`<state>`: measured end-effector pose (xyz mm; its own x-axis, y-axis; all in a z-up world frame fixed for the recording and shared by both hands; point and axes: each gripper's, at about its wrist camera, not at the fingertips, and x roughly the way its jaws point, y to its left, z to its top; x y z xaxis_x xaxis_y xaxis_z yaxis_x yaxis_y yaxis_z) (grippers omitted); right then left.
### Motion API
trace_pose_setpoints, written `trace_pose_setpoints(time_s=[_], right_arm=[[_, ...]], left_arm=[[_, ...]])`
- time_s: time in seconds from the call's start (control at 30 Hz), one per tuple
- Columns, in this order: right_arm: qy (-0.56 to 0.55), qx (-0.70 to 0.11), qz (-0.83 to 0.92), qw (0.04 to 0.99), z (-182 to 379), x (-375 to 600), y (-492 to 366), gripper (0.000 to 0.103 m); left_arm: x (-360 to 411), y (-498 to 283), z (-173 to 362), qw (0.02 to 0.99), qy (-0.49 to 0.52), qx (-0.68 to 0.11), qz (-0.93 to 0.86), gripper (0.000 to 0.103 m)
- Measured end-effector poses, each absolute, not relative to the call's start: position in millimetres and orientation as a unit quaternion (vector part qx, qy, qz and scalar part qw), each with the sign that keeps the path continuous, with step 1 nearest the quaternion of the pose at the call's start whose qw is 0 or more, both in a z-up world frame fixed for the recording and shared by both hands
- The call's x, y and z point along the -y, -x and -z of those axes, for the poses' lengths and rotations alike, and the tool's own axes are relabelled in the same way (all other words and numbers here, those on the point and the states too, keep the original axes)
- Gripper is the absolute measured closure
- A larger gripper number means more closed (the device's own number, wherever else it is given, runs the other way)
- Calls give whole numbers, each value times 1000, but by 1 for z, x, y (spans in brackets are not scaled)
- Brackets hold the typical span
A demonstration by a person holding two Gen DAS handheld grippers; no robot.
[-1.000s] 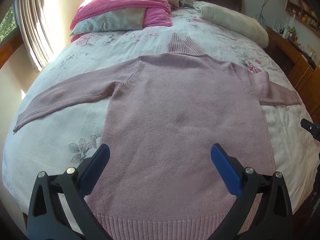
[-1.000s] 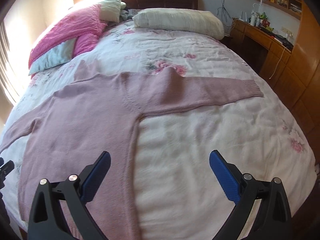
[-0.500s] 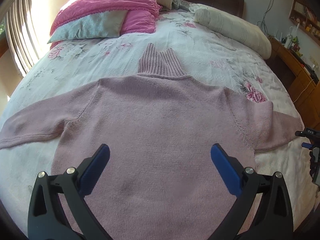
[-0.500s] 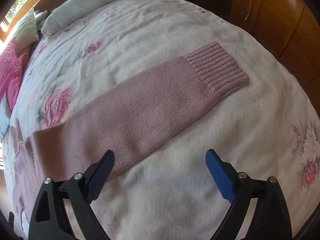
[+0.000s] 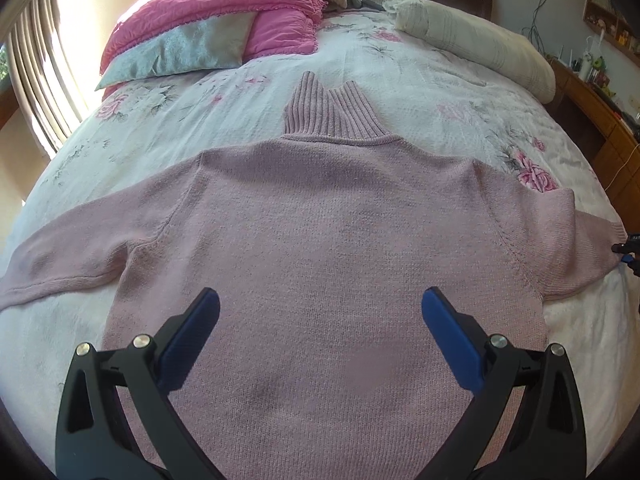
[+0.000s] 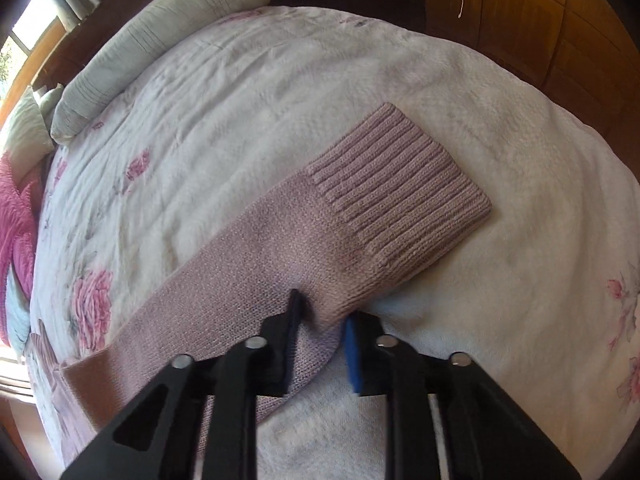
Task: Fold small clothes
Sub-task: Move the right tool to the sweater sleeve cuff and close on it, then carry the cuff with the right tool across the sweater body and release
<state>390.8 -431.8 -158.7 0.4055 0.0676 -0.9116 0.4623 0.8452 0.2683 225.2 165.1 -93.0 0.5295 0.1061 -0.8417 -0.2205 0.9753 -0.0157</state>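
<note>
On the floral bedspread (image 5: 460, 120), sweater (image 5: 332, 240) lies flat, neck away from you. Your right gripper (image 6: 320, 316) pinches the sleeve (image 6: 280, 256) just short of its cuff (image 6: 400, 184), likely to fold it inward. Left gripper (image 5: 320, 332) hovers spread wide above the body, holding nothing.

Both my fisheye views bow hard at the edges, with black vignette in the corners. Daylight pours in from the striped beige curtains (image 5: 36, 80) at the left, blowing out the bright pink quilted pillow (image 5: 224, 8) (its top is nearly white). The white floral bedspread (image 6: 500, 128) glares in the right wrist view, where the close black plastic gripper arms (image 6: 320, 412) look soft and blurred.
</note>
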Motion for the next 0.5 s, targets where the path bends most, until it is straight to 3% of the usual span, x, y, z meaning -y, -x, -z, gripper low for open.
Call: trace_pose_setpoints(time_s=[0.23, 0.37, 0.5], right_arm=[[-270, -486, 140, 819, 121, 452, -347, 96], [-251, -528, 176, 792, 152, 465, -328, 96], [-264, -513, 174, 798, 158, 466, -320, 96]], left_arm=[[-170, -215, 89, 877, 56, -470, -88, 3], [-172, -214, 97, 869, 64, -483, -86, 3], [-181, -209, 101, 863, 77, -493, -85, 3]])
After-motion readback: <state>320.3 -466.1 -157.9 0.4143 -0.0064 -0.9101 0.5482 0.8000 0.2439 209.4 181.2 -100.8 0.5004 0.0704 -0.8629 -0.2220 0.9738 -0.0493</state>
